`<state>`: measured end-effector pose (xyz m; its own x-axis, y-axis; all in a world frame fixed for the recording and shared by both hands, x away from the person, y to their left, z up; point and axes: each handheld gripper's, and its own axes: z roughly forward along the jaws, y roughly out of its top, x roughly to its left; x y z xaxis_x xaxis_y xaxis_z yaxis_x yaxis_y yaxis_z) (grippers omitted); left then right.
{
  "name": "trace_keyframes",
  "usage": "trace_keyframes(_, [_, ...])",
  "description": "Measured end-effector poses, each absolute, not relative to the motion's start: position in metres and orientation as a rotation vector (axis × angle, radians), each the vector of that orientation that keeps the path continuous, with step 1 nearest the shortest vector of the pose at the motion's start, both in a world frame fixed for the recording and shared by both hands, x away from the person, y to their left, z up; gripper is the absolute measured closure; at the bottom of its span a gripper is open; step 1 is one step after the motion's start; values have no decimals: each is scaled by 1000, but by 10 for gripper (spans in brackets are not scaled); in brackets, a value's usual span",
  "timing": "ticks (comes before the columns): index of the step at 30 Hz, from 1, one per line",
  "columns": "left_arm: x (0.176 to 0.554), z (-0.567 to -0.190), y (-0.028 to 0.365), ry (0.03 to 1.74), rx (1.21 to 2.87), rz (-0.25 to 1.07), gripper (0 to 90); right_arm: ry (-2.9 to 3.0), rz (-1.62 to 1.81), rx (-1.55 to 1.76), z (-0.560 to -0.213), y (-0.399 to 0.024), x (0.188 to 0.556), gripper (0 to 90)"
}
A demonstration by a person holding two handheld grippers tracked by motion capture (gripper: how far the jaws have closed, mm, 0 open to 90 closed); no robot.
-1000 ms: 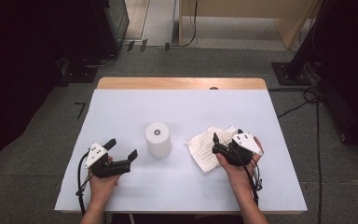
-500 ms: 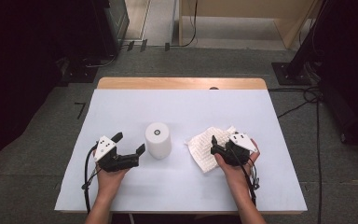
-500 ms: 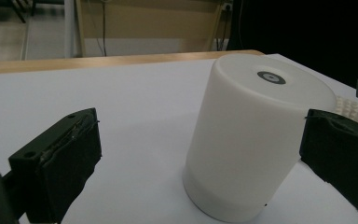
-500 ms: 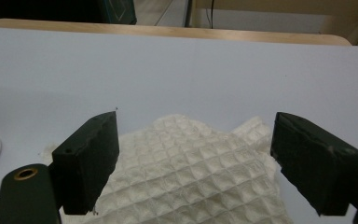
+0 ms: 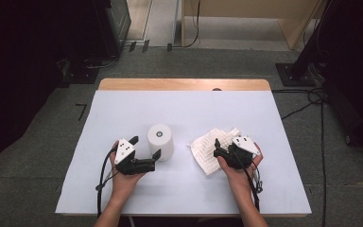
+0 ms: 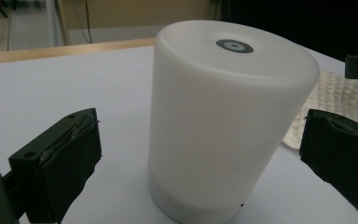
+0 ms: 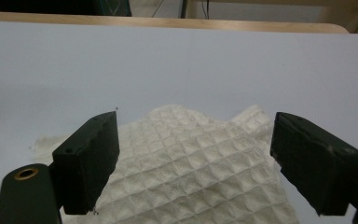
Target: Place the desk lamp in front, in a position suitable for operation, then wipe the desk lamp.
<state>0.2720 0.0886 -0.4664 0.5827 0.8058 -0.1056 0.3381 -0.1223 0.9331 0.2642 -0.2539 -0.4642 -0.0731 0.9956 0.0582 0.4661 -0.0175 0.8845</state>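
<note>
Two grippers' jaws apart, left gripper (image 5: 145,147) flanking white cylinder (image 5: 160,140), right gripper (image 5: 221,148) over waffle cloth (image 5: 208,147)

- The left gripper (image 5: 145,147) is held in the left hand (image 5: 123,177), low over the near left part of the table, its jaws pointed to the right and slightly away from the person.
- Its jaws are seen spread wide, with the pads pressing on nothing.
- The right gripper (image 5: 216,147) is held in the right hand (image 5: 238,168) at the near right, its jaws pointed leftward and away.
- Its jaws are likewise parted widely, with nothing gripped between them.
- Both forearms are brought in from the near edge, and a cable is seen trailing from each gripper.
</note>
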Motion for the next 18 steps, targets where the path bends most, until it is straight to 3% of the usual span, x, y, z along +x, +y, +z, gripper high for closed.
trace_keyframes(18, [286, -484, 57, 989, 1810, 579, 0, 1646, 983, 1671, -474, -248, 274, 121])
